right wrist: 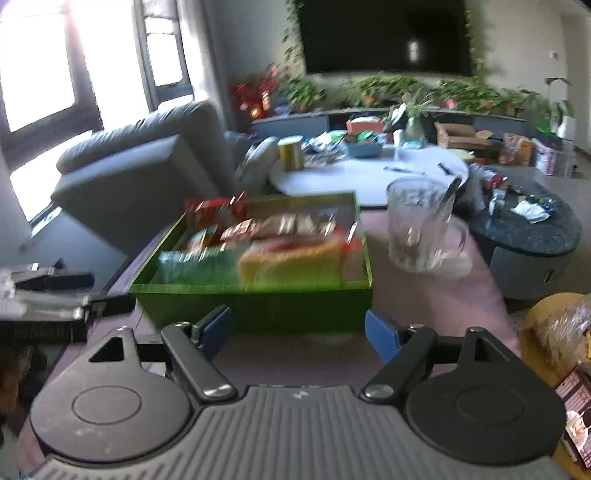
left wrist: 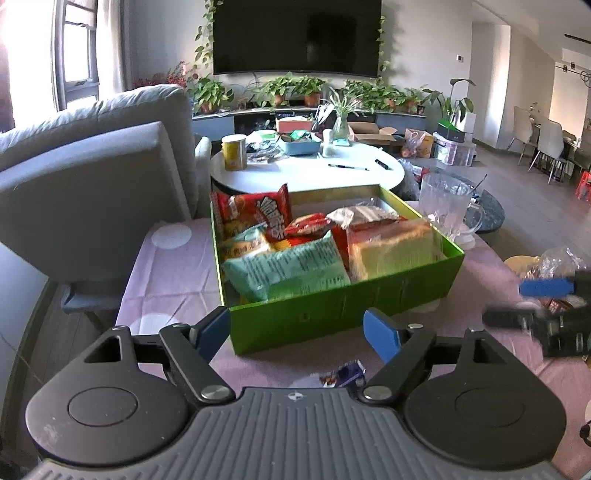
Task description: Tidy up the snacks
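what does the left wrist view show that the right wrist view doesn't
Only the left wrist view shows a small purple wrapper on the pink tablecloth between the open left gripper jaws, and sharp print on the mint snack bag.

Only the right wrist view shows a dark round side table and a brown packet at the right edge.

Both show the green box, the glass pitcher and the white table.

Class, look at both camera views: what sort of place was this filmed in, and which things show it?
Most likely a home living room: a wall-mounted television above a row of potted plants, a grey sofa, and a round coffee table.
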`<state>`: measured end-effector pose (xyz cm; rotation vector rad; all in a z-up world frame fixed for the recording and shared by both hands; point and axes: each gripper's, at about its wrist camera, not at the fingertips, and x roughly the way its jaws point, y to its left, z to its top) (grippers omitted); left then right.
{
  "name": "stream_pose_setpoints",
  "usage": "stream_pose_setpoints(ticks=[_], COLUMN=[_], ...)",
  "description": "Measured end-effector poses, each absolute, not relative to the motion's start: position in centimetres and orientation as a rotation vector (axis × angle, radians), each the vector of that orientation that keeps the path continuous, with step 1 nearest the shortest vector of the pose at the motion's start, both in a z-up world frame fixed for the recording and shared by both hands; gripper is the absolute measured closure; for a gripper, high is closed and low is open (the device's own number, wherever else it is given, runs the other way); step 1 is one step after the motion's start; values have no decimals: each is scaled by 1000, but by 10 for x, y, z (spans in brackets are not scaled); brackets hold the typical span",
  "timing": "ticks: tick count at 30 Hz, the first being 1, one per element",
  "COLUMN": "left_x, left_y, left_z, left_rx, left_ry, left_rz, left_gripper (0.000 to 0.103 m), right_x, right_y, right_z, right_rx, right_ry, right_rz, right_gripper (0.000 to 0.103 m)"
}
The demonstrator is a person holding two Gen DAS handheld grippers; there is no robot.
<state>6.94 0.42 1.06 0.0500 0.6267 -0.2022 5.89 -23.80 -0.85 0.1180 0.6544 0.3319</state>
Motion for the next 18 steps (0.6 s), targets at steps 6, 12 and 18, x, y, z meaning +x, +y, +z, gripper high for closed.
stream_pose_setpoints(ticks=[6, 12, 18], left_x=[58, 49, 44], left_y=[11, 15, 16], left_z=[4, -2, -4], left_rx=[21, 6, 2], left_ry=[642, 653, 659], left_rz=[-182, -167, -160], left_gripper=[26, 26, 26], right_x=[30, -4, -27], right_y=[-234, -230, -219], right_z=[-32, -46, -59], right_rx=[41, -75, -206], right_ry=[718, 738, 758], right_rz=[459, 654, 741], right_gripper=[33, 30, 29])
